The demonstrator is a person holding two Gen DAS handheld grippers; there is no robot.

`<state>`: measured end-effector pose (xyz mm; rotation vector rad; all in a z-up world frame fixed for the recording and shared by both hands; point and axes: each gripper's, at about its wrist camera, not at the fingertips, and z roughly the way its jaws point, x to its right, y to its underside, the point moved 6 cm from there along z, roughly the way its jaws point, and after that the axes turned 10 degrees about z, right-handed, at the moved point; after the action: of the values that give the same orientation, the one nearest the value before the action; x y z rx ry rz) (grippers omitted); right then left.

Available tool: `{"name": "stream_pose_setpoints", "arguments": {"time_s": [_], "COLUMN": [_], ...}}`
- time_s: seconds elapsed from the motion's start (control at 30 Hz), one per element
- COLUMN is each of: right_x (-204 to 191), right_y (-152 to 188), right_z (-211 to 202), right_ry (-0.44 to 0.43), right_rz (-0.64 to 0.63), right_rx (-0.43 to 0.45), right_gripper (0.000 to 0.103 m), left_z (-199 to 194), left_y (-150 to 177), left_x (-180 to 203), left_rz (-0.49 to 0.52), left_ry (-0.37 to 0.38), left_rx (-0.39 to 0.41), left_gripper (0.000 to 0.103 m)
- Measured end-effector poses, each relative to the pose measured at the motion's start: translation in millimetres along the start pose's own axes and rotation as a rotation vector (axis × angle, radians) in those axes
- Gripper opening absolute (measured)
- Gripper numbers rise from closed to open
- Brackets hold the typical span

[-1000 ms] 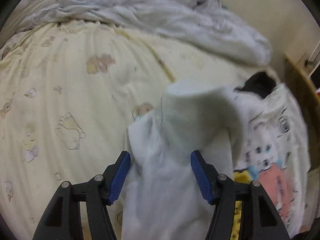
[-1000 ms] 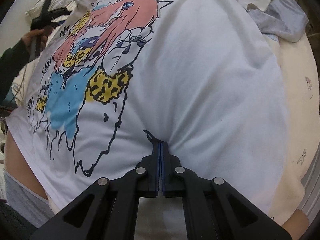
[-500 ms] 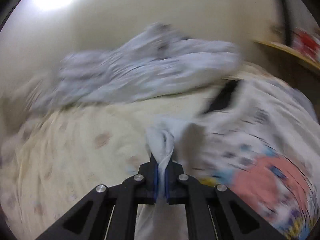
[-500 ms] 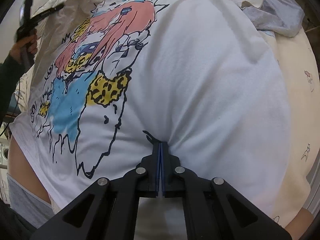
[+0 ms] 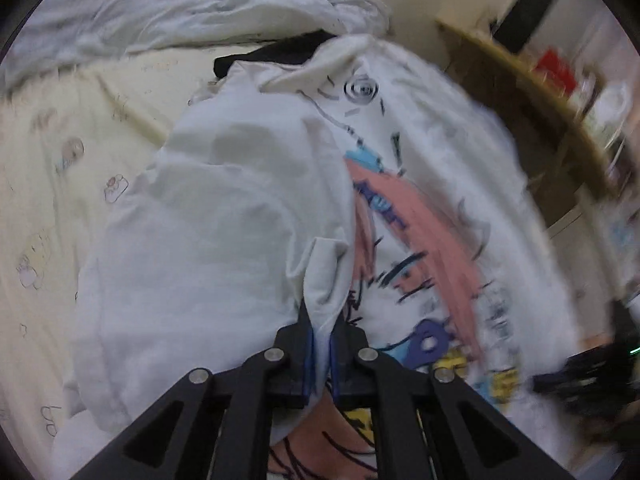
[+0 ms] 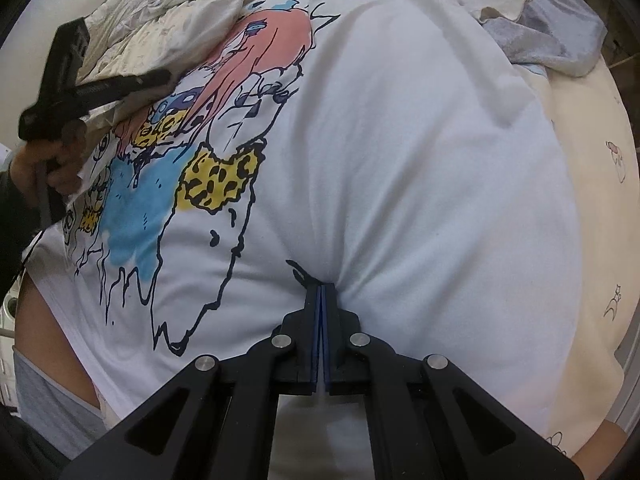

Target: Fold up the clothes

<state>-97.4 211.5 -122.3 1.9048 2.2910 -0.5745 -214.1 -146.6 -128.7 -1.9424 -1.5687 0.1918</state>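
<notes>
The left hand-held gripper [image 5: 321, 328] pinches a bunched fold of the white T-shirt [image 5: 208, 240], its jaws a sliver apart and easing open with the cloth between the pads. The right hand-held gripper [image 6: 321, 300] is clamped tight on a tuck of the same shirt near its hem. The shirt lies spread on the bed [image 5: 52, 168], printed side up, one side turned over the pink and blue print [image 6: 160, 200]. Behind, blurred, sits probably a rumpled duvet [image 5: 192, 4].
</notes>
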Motion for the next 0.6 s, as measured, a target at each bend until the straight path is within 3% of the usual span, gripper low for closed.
{"name": "stream_pose_setpoints", "arguments": {"time_s": [0.1,0.17,0.27,0.4,0.43,0.5,0.53,0.57,0.6], "right_x": [9.2,13.1,14.8,10.6,11.6,13.5,13.9,13.3,12.7], "right_y": [2.3,3.5,4.5,1.0,1.2,1.9,2.1,1.7,1.3], "right_z": [-2.7,-4.6,-5.6,3.2,2.5,0.9,0.8,1.8,2.7], "right_ry": [-0.021,-0.029,-0.032,-0.036,-0.035,-0.032,-0.031,-0.031,-0.030], "right_rz": [0.015,0.022,0.022,0.026,0.026,0.027,0.027,0.027,0.027], "right_rx": [0.006,0.008,0.010,0.010,0.010,0.011,0.012,0.014,0.015], "right_gripper": [0.001,0.001,0.001,0.001,0.001,0.001,0.001,0.001,0.001], "left_z": [-35.7,-60.8,-71.0,-31.1,-16.4,0.4,3.2,5.9,1.0], "left_y": [-15.9,-26.9,-37.6,-30.9,-25.7,-24.5,-26.6,-28.7,-33.5], "left_x": [-9.1,-15.3,-49.1,-109.1,-118.7,-119.1,-115.1,-111.0,-104.2], "left_rz": [0.005,0.008,-0.031,-0.158,-0.194,-0.225,-0.218,-0.212,-0.190], "left_ry": [0.064,0.106,0.010,-0.181,-0.197,-0.185,-0.195,-0.204,-0.214], "left_rx": [0.099,0.170,0.186,0.031,-0.022,-0.056,-0.050,-0.045,-0.018], "left_gripper": [0.025,0.043,0.052,0.052,0.052,0.042,0.014,0.003,0.003]}}
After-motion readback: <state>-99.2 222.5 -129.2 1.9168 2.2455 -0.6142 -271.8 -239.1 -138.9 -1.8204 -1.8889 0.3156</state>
